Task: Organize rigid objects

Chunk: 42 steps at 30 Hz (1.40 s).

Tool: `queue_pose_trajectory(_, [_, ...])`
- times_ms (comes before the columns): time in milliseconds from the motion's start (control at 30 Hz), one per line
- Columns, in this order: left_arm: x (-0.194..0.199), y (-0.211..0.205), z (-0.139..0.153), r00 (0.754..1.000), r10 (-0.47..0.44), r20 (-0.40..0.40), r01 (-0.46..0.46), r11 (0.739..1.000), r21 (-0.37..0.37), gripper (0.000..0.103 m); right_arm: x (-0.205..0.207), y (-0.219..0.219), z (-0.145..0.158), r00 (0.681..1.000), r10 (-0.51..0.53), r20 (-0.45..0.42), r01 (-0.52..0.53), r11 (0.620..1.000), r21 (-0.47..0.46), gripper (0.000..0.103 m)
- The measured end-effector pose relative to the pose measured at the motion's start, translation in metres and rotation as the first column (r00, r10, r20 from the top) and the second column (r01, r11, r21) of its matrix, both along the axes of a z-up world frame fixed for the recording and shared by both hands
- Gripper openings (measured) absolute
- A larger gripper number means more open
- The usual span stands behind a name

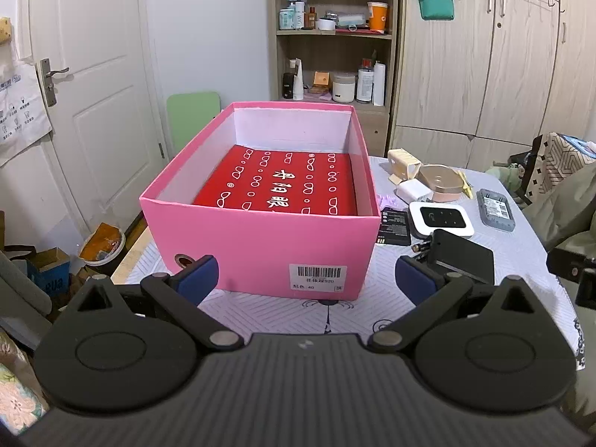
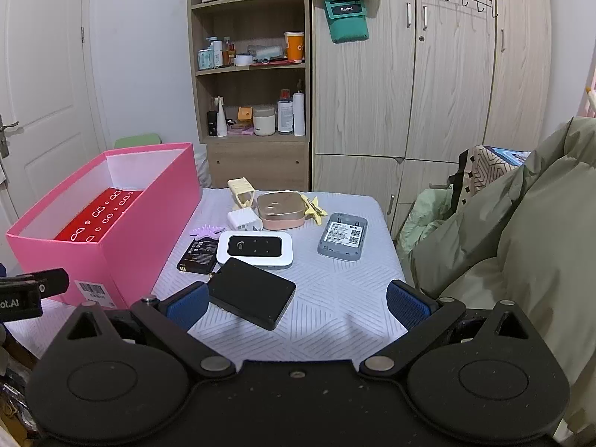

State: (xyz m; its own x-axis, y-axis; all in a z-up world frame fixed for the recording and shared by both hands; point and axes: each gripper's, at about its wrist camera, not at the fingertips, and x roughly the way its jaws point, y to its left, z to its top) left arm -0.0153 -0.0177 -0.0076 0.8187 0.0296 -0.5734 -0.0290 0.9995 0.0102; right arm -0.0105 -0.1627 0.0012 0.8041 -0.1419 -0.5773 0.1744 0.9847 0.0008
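Two grippers are seen over a table [image 2: 335, 298] covered with a pale patterned cloth. The left gripper [image 1: 307, 279] is held with its blue fingers spread wide apart and nothing between them, facing the near end of a pink box [image 1: 260, 246] that stands open on the table's left side. A red box [image 1: 275, 186] printed with white marks is laid flat on the pink box's floor. The right gripper [image 2: 294, 300] is likewise held released, its fingers wide apart; a black case [image 2: 251, 292] is seen just beside its left finger, though contact cannot be told. Several small items are spread on the cloth right of the pink box: a white router [image 2: 255, 247], a black battery [image 2: 197, 255] touching it, a grey device [image 2: 342, 236] lying apart to the right, a white charger [image 2: 244, 219], a tan tin [image 2: 281, 208], a yellow clip [image 2: 314, 208], a purple comb [image 2: 206, 231] and a cream holder [image 2: 242, 188].
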Motion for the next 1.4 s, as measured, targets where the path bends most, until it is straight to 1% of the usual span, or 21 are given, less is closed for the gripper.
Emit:
queue_pose_trajectory(333, [0.005, 0.001, -0.001, 1.0, -0.019, -0.018, 0.019, 1.0, -0.013, 0.103, 0.004, -0.001, -0.004, 1.0, -0.012, -0.011, 0.012, 1.0, -0.002, 0.103])
queue_pose_trajectory(433, [0.008, -0.001, -0.002, 0.999, -0.035, -0.03, 0.035, 0.999, -0.009, 0.103, 0.005, -0.002, -0.006, 1.0, -0.019, -0.019, 0.019, 1.0, -0.003, 0.103])
queue_pose_trajectory(533, [0.009, -0.003, 0.001, 0.996, -0.071, -0.053, 0.07, 0.997, -0.011, 0.103, 0.007, -0.003, -0.005, 1.0, -0.01, -0.023, 0.01, 1.0, 0.004, 0.103])
queue_pose_trajectory(633, [0.012, -0.002, 0.01, 0.986, -0.141, -0.094, 0.137, 0.989, -0.048, 0.102, 0.003, -0.005, 0.001, 0.999, 0.037, 0.029, -0.037, 0.999, 0.015, 0.103])
queue_pose_trajectory(700, [0.013, 0.0, 0.02, 0.98, -0.173, -0.096, 0.169, 0.984, -0.048, 0.102, -0.002, -0.008, 0.003, 0.99, 0.084, 0.112, -0.086, 0.996, 0.015, 0.103])
queue_pose_trajectory(733, [0.013, 0.001, 0.024, 0.979, -0.188, -0.081, 0.186, 0.982, -0.033, 0.102, -0.005, -0.011, 0.002, 0.979, 0.114, 0.168, -0.118, 0.993, 0.013, 0.103])
queue_pose_trajectory(767, [0.013, 0.002, 0.03, 0.976, -0.208, -0.064, 0.207, 0.978, -0.011, 0.102, -0.006, -0.014, 0.001, 0.97, 0.135, 0.203, -0.14, 0.99, 0.012, 0.103])
queue_pose_trajectory(800, [0.014, 0.005, 0.036, 0.974, -0.223, -0.051, 0.224, 0.975, 0.011, 0.102, -0.004, -0.017, 0.0, 0.963, 0.153, 0.222, -0.16, 0.987, 0.013, 0.103])
queue_pose_trajectory(900, [0.025, 0.017, 0.052, 0.969, -0.244, -0.025, 0.245, 0.967, 0.07, 0.102, 0.007, -0.023, -0.001, 0.958, 0.176, 0.227, -0.184, 0.983, 0.014, 0.103])
queue_pose_trajectory(967, [0.038, 0.026, 0.062, 0.968, -0.25, -0.031, 0.251, 0.963, 0.092, 0.102, 0.017, -0.026, -0.003, 0.957, 0.199, 0.209, -0.208, 0.978, 0.02, 0.103])
queue_pose_trajectory(1100, [0.078, 0.047, 0.075, 0.964, -0.238, -0.116, 0.251, 0.962, 0.111, 0.102, 0.033, -0.025, -0.012, 0.945, 0.287, 0.156, -0.292, 0.956, 0.007, 0.103])
queue_pose_trajectory(1200, [0.102, 0.059, 0.073, 0.962, -0.214, -0.171, 0.238, 0.961, 0.139, 0.1, 0.048, -0.025, -0.02, 0.932, 0.348, 0.1, -0.35, 0.937, 0.011, 0.103])
queue_pose_trajectory(1267, [0.113, 0.063, 0.07, 0.953, -0.218, -0.208, 0.247, 0.961, 0.126, 0.1, 0.056, -0.025, -0.025, 0.924, 0.376, 0.061, -0.378, 0.926, 0.019, 0.103])
queue_pose_trajectory(1333, [0.122, 0.065, 0.066, 0.939, -0.239, -0.247, 0.27, 0.958, 0.098, 0.1, 0.063, -0.024, -0.027, 0.911, 0.41, 0.038, -0.411, 0.911, 0.019, 0.103])
queue_pose_trajectory(1400, [0.126, 0.063, 0.063, 0.929, -0.26, -0.265, 0.289, 0.954, 0.078, 0.1, 0.067, -0.023, -0.026, 0.897, 0.442, 0.018, -0.442, 0.897, 0.023, 0.103])
